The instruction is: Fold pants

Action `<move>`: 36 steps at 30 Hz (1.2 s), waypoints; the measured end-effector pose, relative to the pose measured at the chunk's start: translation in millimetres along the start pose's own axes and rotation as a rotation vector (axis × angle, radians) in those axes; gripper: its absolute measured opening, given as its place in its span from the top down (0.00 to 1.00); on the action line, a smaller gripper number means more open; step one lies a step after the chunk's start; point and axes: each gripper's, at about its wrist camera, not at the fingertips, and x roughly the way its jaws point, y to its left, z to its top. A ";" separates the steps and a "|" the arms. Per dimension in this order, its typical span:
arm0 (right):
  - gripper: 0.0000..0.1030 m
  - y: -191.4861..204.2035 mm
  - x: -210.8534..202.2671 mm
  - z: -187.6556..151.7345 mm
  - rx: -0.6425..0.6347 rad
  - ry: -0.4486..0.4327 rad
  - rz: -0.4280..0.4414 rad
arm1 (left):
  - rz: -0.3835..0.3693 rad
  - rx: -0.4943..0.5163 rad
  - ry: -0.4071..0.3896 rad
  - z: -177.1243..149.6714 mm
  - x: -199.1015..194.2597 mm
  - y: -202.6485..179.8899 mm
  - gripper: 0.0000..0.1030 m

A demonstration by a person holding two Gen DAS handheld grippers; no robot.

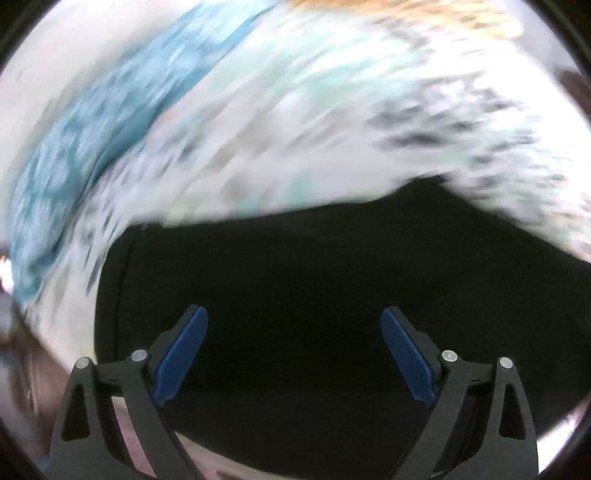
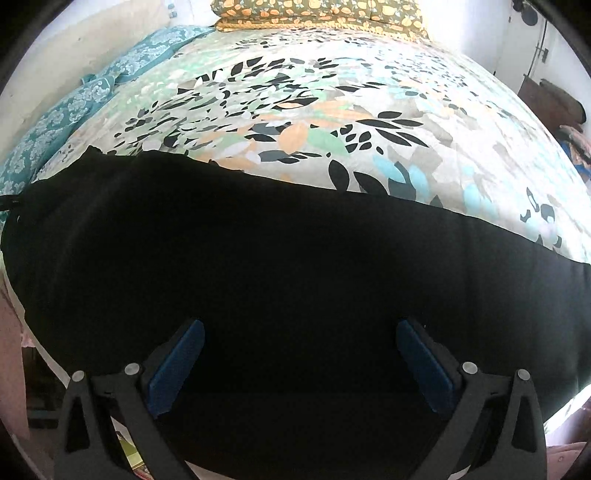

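Black pants (image 2: pixel 258 258) lie flat along the near edge of a bed, stretching from far left to far right in the right wrist view. My right gripper (image 2: pixel 300 328) stands open just above the dark cloth, blue pads wide apart with nothing pinched between them. In the left wrist view, which is smeared by motion, the pants (image 1: pixel 314 280) fill the lower half with their left end rounded off. My left gripper (image 1: pixel 294 317) hangs open over that cloth, its blue pads (image 1: pixel 183 354) far apart and not pressing on it.
A leaf-patterned bedspread (image 2: pixel 314 122) covers the bed behind the pants. A teal floral cloth (image 2: pixel 92 96) runs along the left side by a pale wall. Orange-patterned pillows (image 2: pixel 317 14) sit at the far end. Dark furniture (image 2: pixel 554 107) stands at the right.
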 end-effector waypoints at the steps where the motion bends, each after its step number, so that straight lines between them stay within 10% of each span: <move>1: 0.00 0.4 -0.1 -0.7 -0.001 -0.003 -0.002 | 0.032 -0.019 0.062 -6.0 15.1 9.2 0.06; 12: 0.00 1.6 0.8 -3.1 0.008 -0.032 -0.025 | -0.150 -0.012 -0.149 10.6 -39.7 -3.1 0.06; 19: 0.00 1.3 0.4 -4.2 0.007 -0.045 -0.022 | -0.038 0.027 -0.016 28.6 31.9 -30.8 0.03; 36: 0.00 1.0 -1.1 -4.4 0.003 -0.061 -0.017 | -0.127 0.113 -0.055 -23.1 2.4 -75.8 0.04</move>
